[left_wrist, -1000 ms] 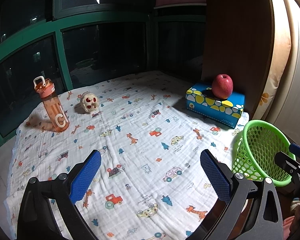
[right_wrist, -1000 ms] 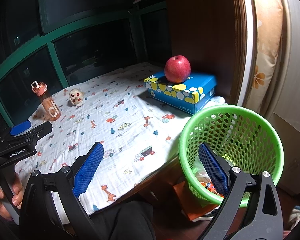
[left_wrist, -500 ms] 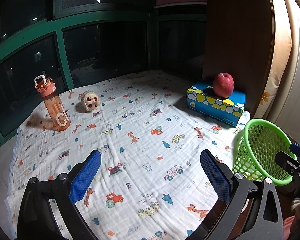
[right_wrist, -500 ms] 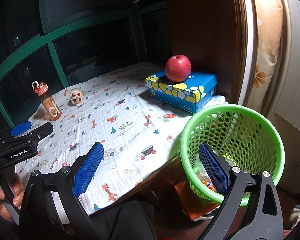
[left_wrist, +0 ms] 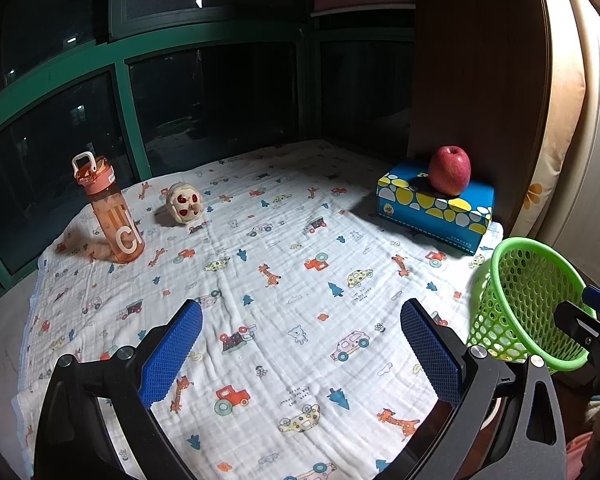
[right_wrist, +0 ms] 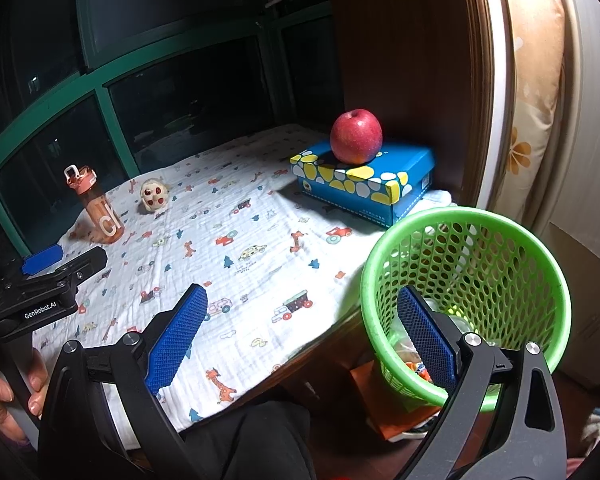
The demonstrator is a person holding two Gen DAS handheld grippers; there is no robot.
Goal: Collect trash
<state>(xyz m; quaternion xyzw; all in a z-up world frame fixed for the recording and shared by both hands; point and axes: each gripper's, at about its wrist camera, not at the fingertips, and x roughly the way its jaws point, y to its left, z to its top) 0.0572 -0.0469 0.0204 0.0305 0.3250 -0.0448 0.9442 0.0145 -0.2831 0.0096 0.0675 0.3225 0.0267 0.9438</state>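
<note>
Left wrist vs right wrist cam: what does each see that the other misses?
Left wrist only: the right tongs from the side, at the basket rim.
Right wrist only: trash inside the green basket, the hand holding the left tongs.
Both: apple on blue box, orange bottle, small toy, printed cloth.

White crinkled cotton cloth w/ cartoon print [left_wrist: 284, 280]: matt, soft. Green perforated plastic basket [right_wrist: 480, 240]: smooth, slight sheen. Translucent orange plastic bottle [left_wrist: 114, 220]: glossy. Blue cardboard box [right_wrist: 364, 184]: matt. Red apple [right_wrist: 356, 137]: glossy skin.
</note>
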